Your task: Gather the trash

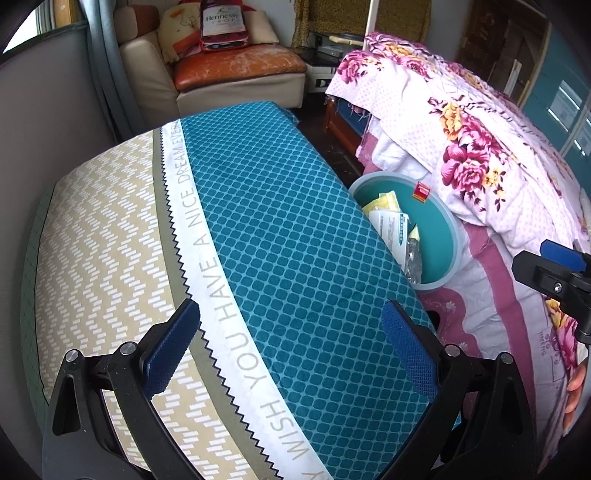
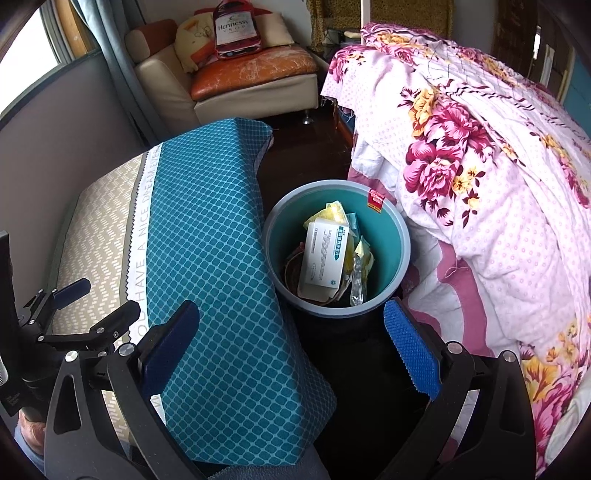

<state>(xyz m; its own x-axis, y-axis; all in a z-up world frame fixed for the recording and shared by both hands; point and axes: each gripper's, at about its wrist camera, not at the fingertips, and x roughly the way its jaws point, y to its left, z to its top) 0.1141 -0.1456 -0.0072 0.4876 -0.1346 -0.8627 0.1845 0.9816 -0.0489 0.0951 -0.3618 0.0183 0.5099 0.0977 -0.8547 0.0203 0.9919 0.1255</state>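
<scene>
Trash (image 2: 325, 254) lies inside one round teal bin (image 2: 391, 236) on the dark floor, between the pillow on the left and the bed on the right. Right gripper (image 2: 291, 350) hangs near and above the bin's near rim, blue pads wide apart, nothing between them. Left gripper (image 1: 291, 347) sits over the pillow (image 1: 258, 229), pads likewise spread and empty; in the right view it shows at the near left edge.

Surroundings: the pillow, teal lattice with a beige zigzag half and a white lettered band, overhangs the bin's left rim. A floral quilt (image 2: 480, 177) spills off the bed against the bin's right side. Far left stands one armchair (image 2: 236, 77) with an orange seat, holding a bottle-shaped cushion (image 2: 236, 29) and a yellow cushion (image 2: 192, 40).

Count: one bin, two grippers, one pillow.

Bin contents: one white flat box (image 2: 323, 258) with teal print, standing tilted; yellow wrappers (image 2: 328, 216) behind it; a clear plastic wrapper (image 2: 357, 280) to its right. One red label (image 2: 376, 201) is stuck on the far inner wall.
</scene>
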